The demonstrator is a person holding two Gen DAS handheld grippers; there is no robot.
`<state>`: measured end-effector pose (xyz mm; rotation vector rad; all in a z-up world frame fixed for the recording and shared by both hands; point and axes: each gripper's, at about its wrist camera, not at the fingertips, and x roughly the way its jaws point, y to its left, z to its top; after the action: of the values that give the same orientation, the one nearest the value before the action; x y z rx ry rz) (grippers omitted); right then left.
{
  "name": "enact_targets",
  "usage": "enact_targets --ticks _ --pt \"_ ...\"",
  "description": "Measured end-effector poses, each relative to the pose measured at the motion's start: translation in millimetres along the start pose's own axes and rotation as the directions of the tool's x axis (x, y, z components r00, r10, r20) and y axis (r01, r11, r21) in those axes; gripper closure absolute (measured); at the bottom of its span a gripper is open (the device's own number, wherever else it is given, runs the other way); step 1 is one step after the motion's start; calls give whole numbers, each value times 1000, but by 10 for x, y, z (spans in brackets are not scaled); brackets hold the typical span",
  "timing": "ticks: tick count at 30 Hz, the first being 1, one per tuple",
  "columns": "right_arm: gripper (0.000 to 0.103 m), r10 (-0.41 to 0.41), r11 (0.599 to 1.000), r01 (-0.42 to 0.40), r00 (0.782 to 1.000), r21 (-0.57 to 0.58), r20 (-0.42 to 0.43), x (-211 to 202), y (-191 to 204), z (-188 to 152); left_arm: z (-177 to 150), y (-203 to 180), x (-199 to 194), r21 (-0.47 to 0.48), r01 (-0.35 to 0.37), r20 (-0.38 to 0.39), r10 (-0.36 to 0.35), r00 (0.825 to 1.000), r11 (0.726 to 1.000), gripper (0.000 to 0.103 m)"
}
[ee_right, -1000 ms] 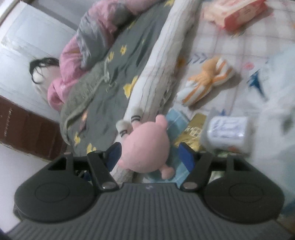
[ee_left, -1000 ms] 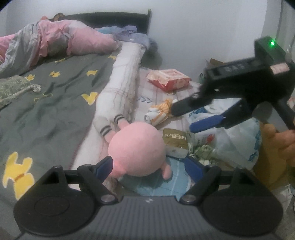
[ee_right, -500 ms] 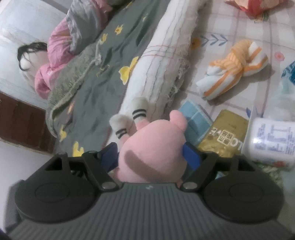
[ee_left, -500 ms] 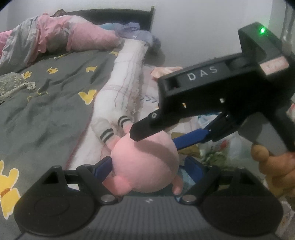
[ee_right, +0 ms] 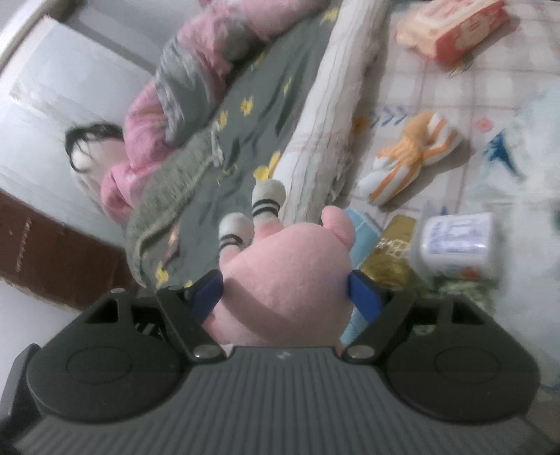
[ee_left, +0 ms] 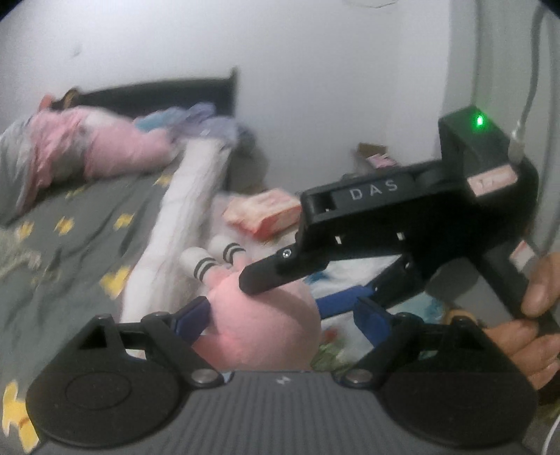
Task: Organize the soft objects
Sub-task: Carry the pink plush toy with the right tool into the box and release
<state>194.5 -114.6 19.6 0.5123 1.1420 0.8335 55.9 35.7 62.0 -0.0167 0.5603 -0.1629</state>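
Observation:
A round pink plush toy (ee_right: pixel 287 280) with two white, black-striped ears (ee_right: pixel 266 199) sits between the blue pads of my right gripper (ee_right: pixel 285 297), which is shut on it and holds it off the floor. In the left wrist view the same plush toy (ee_left: pixel 262 322) shows with the right gripper's black fingers (ee_left: pixel 276 276) clamped across it. My left gripper (ee_left: pixel 283 315) is open; the toy is beside its left pad, the right pad apart. An orange-and-white striped cloth bundle (ee_right: pixel 413 157) lies on the floor mat.
The bed with a grey yellow-patterned cover (ee_right: pixel 241 140) and pink bedding (ee_left: pixel 98 150) is to the left. On the floor lie a pink wipes pack (ee_right: pixel 455 28), a white jar (ee_right: pixel 458 241), a gold packet (ee_right: pixel 395 252) and plastic bags (ee_right: pixel 525 147).
My right gripper closed on the pink plush toy and lifted it off the floor. The left gripper rose with it and the view tilted up toward the wall.

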Motion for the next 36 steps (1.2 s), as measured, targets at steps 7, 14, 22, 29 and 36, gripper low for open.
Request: enact_targets --ticks 7,14,22,29,36 --pt "23 2 997 -17 982 78 191 -986 -447 -39 325 -786 190 103 144 33 -148 988 984 14" --pt "23 -98 983 33 927 180 362 -1996 -1106 -171 516 -1716 657 190 296 14 -304 953 936 13" --pt "23 -284 932 134 847 336 450 -2694 -2041 -215 539 -2511 1550 195 409 -137 -389 911 891 9" --pt "23 -437 871 285 821 401 367 -2446 -2722 -116 343 -2500 2142 161 373 -331 -306 892 914 9" --pt "21 -471 849 316 817 424 333 -2242 -2957 -36 519 -2300 2086 157 374 -296 -318 901 914 9"
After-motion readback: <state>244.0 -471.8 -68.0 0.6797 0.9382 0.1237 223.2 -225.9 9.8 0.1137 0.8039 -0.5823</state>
